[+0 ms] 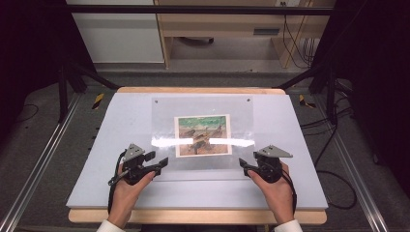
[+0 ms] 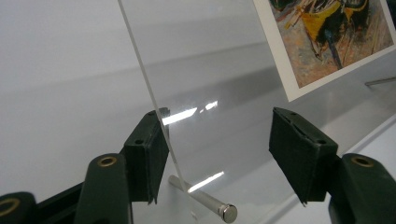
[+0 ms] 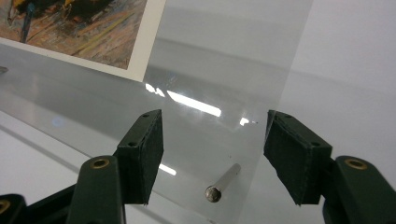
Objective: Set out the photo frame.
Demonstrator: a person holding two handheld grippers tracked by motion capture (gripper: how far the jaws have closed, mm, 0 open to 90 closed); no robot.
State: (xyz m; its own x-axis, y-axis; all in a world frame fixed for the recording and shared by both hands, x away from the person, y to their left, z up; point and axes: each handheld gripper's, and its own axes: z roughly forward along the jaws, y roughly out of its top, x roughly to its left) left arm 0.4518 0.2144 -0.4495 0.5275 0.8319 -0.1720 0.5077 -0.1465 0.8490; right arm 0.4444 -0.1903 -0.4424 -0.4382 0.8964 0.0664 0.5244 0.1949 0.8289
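Observation:
A clear acrylic sheet [image 1: 203,104] lies over a small painted picture [image 1: 202,135] on a white board [image 1: 116,130]. My left gripper [image 1: 157,160] is at the sheet's near left corner and my right gripper [image 1: 243,166] at its near right corner. In the left gripper view the jaws [image 2: 217,126] stand open around the sheet's side edge [image 2: 149,88], which runs close by the left pad, with a metal pin [image 2: 205,201] under the corner. In the right gripper view the open jaws [image 3: 214,123] straddle the other corner, over a second pin [image 3: 223,183].
The white board rests on a wooden tabletop [image 1: 193,216]. Metal rails [image 1: 34,169] run along the floor on both sides, and cables [image 1: 333,159] lie at the right. A cabinet [image 1: 121,34] and a wooden desk stand beyond the table.

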